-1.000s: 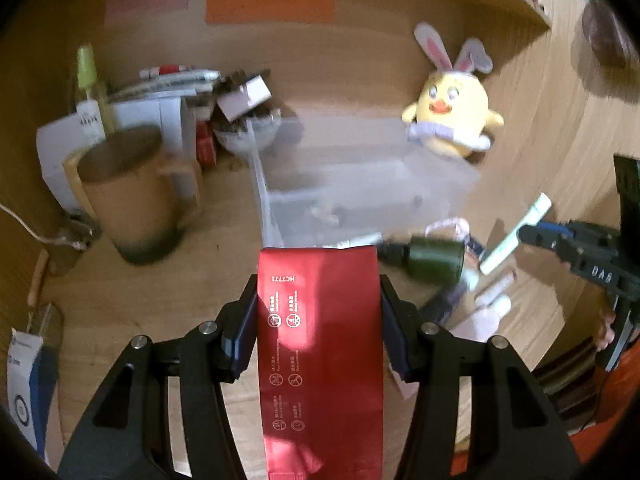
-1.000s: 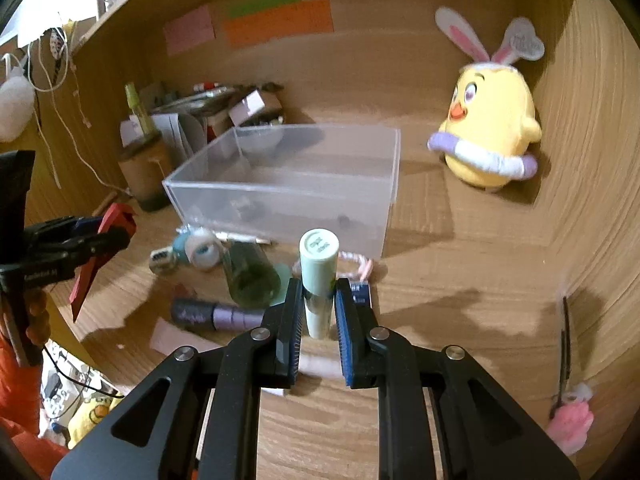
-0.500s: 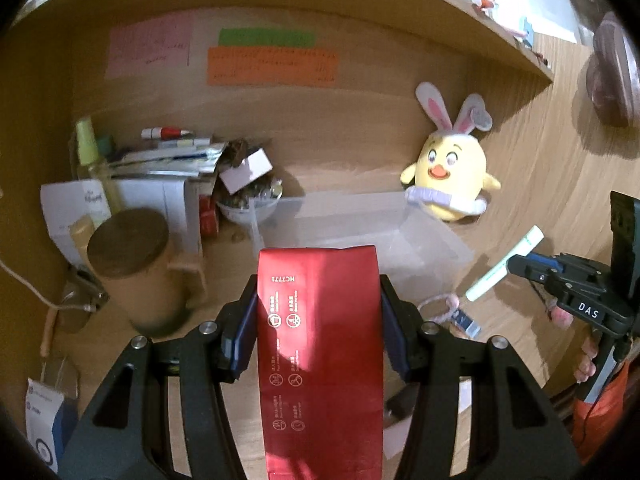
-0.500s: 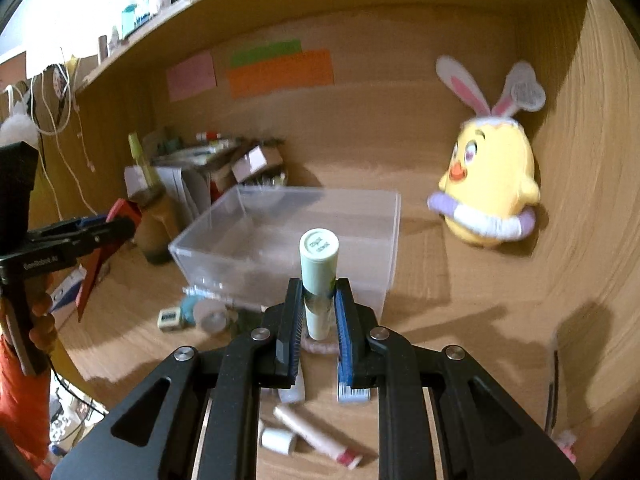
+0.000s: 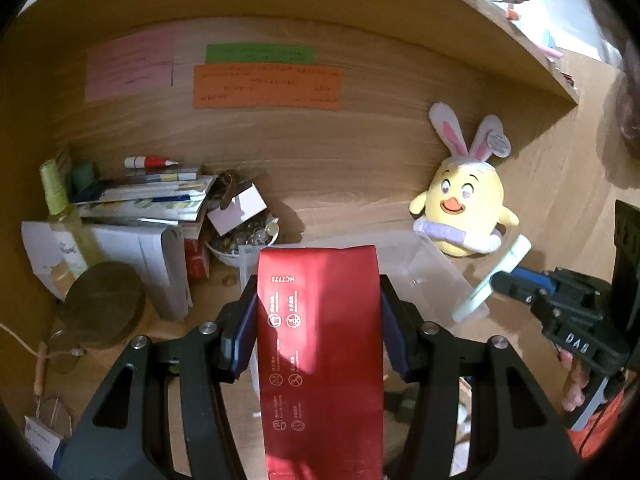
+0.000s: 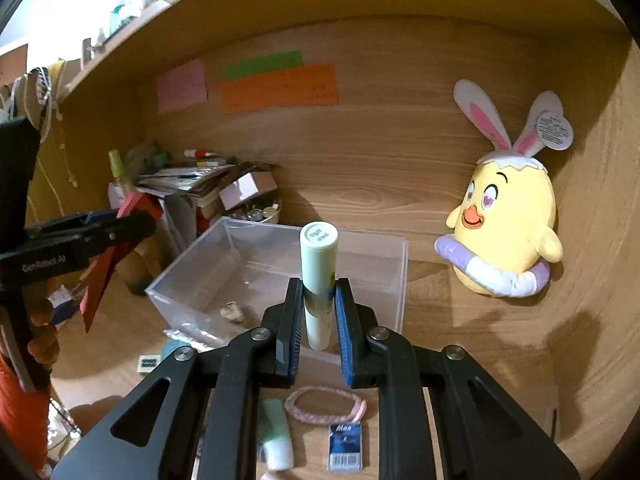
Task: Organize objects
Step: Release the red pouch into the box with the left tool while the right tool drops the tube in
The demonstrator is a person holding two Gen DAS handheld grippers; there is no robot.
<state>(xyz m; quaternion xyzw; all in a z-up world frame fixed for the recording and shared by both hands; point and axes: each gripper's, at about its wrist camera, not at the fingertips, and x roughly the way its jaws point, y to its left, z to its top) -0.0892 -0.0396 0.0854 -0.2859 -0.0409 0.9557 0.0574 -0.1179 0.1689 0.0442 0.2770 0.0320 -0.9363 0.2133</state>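
Observation:
My left gripper (image 5: 318, 304) is shut on a flat red packet (image 5: 320, 356) and holds it in the air near the clear plastic box (image 5: 436, 272). It also shows in the right wrist view (image 6: 120, 224) with the red packet (image 6: 102, 276) at the left. My right gripper (image 6: 318, 308) is shut on a pale green tube (image 6: 318, 268) and holds it upright over the front wall of the clear plastic box (image 6: 192, 268). In the left wrist view the right gripper (image 5: 504, 280) holds the green tube (image 5: 496, 276) by the box's right side.
A yellow chick plush (image 6: 508, 228) leans in the back right corner. Papers, a small bowl (image 5: 240, 240), a spray bottle (image 5: 64, 216) and a brown jar (image 5: 104, 304) crowd the back left. A pink hair tie (image 6: 324, 404), a blue card (image 6: 346, 446) and a small tube (image 6: 276, 436) lie on the desk below my right gripper.
Both grippers have risen with their objects and tilted up toward the back wall. The right gripper has carried the tube forward over the box's front wall.

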